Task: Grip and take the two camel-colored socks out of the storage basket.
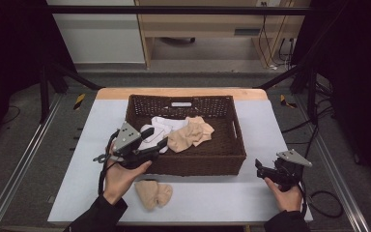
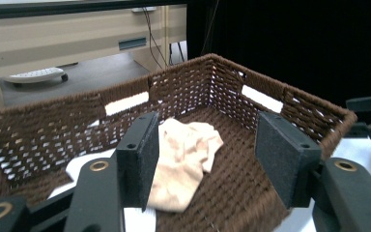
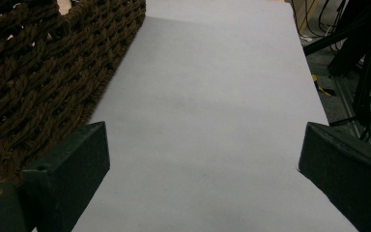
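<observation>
A dark brown wicker basket (image 1: 222,162) stands in the middle of the table. Inside it lie a beige cloth (image 1: 191,133) and a white cloth (image 1: 160,125). My left gripper (image 1: 155,140) hovers open over the basket's front left corner, with nothing between its jaws. In the left gripper view my left gripper (image 2: 207,159) frames the beige cloth (image 2: 186,157) on the basket floor (image 2: 236,188). Another beige cloth (image 1: 153,193) lies on the table in front of the basket. My right gripper (image 1: 261,169) rests open at the basket's right front corner, and in the right gripper view my right gripper (image 3: 203,159) stands over bare table.
The grey table mat (image 1: 265,125) has free room right of the basket wall (image 3: 43,72). The wooden table edge (image 1: 183,92) lies behind the basket. Black frame legs (image 1: 314,92) and cables (image 1: 326,203) stand off the table to the right.
</observation>
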The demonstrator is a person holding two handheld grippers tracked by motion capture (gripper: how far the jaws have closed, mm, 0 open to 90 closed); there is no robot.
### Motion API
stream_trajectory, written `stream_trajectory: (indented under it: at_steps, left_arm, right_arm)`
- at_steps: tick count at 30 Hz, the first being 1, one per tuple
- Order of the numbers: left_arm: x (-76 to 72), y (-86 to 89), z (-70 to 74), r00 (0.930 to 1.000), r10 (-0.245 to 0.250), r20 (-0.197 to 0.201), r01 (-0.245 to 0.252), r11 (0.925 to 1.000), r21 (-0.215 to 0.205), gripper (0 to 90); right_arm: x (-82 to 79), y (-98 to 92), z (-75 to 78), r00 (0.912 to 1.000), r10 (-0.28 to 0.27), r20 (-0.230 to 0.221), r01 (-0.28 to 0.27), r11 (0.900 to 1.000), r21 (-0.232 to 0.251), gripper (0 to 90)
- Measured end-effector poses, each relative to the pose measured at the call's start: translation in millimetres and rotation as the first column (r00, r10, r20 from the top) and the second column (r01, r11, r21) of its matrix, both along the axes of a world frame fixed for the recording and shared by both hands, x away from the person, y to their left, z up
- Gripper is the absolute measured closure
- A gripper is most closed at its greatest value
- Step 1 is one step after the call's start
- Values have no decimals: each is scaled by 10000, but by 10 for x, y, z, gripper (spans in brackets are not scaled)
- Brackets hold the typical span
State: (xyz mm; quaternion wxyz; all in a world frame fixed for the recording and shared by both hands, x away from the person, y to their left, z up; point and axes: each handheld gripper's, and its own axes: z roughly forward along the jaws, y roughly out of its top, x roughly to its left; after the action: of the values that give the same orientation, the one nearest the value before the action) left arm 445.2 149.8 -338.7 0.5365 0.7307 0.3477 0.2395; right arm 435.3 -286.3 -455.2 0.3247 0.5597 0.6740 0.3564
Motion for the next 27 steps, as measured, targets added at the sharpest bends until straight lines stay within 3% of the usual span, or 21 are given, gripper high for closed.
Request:
stream_trajectory:
  at_steps: [9, 17, 23, 27]
  left_arm:
    - [346, -262, 96, 9999, 127, 0, -127, 9998, 150, 419]
    - [620, -483, 14, 9995, 309, -68, -304, 9978, 596, 446]
    - [864, -646, -37, 9986, 526, 40, -528, 9956, 779, 465]
    - [999, -759, -143, 9988, 488, -83, -480, 9957, 791, 466]
  right_arm:
    - [4, 0, 1, 10000, -29, 40, 29, 10000, -17, 45]
    - [13, -1, -2, 10000, -52, -17, 52, 10000, -8, 48]
    - [12, -6, 1, 10000, -91, -6, 91, 10000, 18, 48]
    - [13, -6, 0, 9999, -110, -14, 110, 9999, 21, 48]
